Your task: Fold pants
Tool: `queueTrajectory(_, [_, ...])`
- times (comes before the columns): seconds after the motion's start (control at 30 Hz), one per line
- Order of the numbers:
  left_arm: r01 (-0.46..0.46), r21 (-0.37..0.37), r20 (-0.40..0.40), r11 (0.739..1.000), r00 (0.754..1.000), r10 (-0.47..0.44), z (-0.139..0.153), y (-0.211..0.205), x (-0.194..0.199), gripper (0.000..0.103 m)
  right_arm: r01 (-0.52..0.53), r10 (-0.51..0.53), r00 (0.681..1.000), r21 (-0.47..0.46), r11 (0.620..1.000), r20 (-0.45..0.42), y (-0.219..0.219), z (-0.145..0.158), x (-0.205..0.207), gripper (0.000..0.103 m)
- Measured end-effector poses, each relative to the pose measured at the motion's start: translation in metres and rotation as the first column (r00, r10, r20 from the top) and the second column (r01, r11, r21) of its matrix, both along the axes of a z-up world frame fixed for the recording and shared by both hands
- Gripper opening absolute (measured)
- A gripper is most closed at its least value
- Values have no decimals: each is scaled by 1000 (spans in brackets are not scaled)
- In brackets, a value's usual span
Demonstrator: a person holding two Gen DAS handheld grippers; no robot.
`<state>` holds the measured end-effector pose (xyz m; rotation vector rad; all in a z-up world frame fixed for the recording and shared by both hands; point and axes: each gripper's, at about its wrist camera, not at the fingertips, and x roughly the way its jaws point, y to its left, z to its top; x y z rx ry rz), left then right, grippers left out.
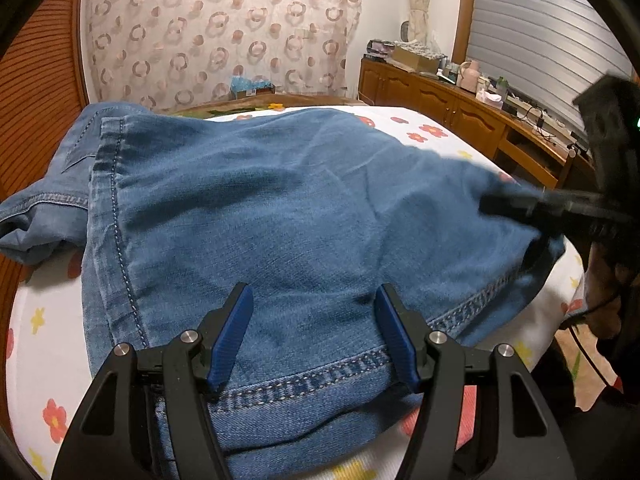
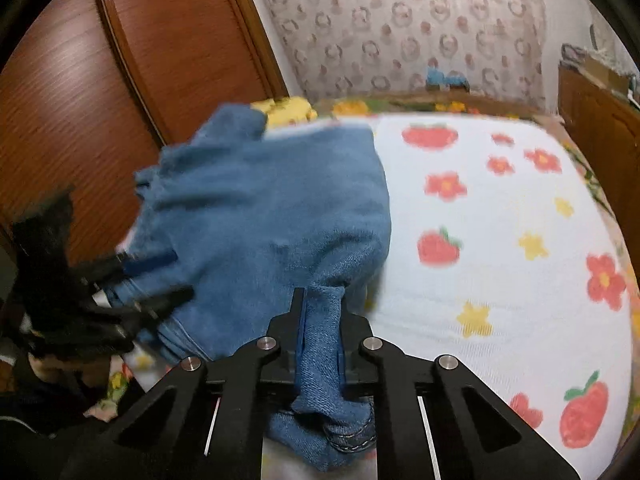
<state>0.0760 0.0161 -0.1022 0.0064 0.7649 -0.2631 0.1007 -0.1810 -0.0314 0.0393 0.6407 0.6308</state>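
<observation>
The pants [image 1: 280, 216] lie folded on the bed [image 2: 500, 280], whose right half of the frame is bare sheet. The left gripper [image 1: 314, 336] hovers spread over the lower hem; the right gripper [image 2: 320, 336] pinches a bunched denim corner.

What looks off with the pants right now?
The pants aren't flat: a bunched flap with a pocket sticks out at the far left. The right gripper is shut on a wad of denim, while the left gripper is open over the hem.
</observation>
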Motion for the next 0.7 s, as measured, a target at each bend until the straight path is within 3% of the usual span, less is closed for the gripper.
queueTrajectory(0.37, [-130,-25,55,991,990,131,41,77,-20,65,-91,89,987,6,996,135,54,60,-6,11])
queueTrajectory(0.7, [-235,-32,96,972,967,237,59,129,-36,65,-306,296,941,35,952,163,134,65,-11,11])
